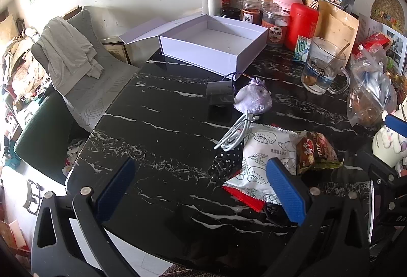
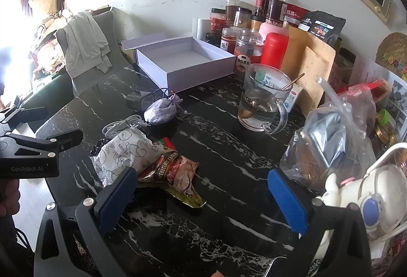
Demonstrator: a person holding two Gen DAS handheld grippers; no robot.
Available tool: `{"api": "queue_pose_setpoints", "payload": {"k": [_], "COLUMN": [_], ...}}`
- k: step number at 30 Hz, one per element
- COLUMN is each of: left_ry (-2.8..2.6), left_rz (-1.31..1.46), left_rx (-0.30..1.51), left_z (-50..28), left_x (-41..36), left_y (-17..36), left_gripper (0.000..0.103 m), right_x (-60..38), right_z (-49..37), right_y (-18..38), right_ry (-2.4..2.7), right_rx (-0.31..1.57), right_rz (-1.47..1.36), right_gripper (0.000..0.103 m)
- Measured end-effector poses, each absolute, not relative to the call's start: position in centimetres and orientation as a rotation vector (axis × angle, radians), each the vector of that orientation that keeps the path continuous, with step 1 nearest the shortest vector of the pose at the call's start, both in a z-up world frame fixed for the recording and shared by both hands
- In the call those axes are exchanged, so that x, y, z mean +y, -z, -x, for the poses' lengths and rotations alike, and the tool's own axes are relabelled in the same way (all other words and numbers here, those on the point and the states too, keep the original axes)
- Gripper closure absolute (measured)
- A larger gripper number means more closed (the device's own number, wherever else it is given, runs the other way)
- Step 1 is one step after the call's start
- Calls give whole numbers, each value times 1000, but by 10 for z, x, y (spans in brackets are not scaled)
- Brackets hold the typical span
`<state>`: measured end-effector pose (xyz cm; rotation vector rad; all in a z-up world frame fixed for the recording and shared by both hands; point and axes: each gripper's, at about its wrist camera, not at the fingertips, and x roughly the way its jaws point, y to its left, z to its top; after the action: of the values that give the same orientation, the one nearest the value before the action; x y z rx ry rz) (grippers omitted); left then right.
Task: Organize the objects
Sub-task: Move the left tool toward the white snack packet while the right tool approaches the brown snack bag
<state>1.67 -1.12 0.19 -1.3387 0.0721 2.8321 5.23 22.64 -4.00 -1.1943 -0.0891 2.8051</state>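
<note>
- White open cardboard box [image 1: 213, 44] sits empty at the far edge of the black marble table [image 1: 162, 149], bare tabletop before it.
- Lilac drawstring pouch [image 1: 253, 99] and white snack packet [image 1: 267, 162] lie mid-table.
- Left gripper [image 1: 201, 190] and right gripper [image 2: 203, 200] hover, jaws apart, empty.

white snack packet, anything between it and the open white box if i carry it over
Yes, at table level. The coiled white cable, the lilac pouch and the black charger lie on the table between the white snack packet and the open white box. Lifted over them, nothing visible blocks it.
</note>
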Motion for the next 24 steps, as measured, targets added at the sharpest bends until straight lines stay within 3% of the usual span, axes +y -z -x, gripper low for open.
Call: {"api": "queue_pose_setpoints", "payload": {"k": [24], "left_ry": [-2855], "left_rz": [1294], "left_rx": [71], "left_z": [-59], "left_x": [-16], "left_y": [-13], "left_gripper": [1], "right_x": [214], "right_z": [-80], "right_y": [29], "right_ry": [-2825], "right_rx": [-124], "right_rz": [1147], "right_gripper": [1]}}
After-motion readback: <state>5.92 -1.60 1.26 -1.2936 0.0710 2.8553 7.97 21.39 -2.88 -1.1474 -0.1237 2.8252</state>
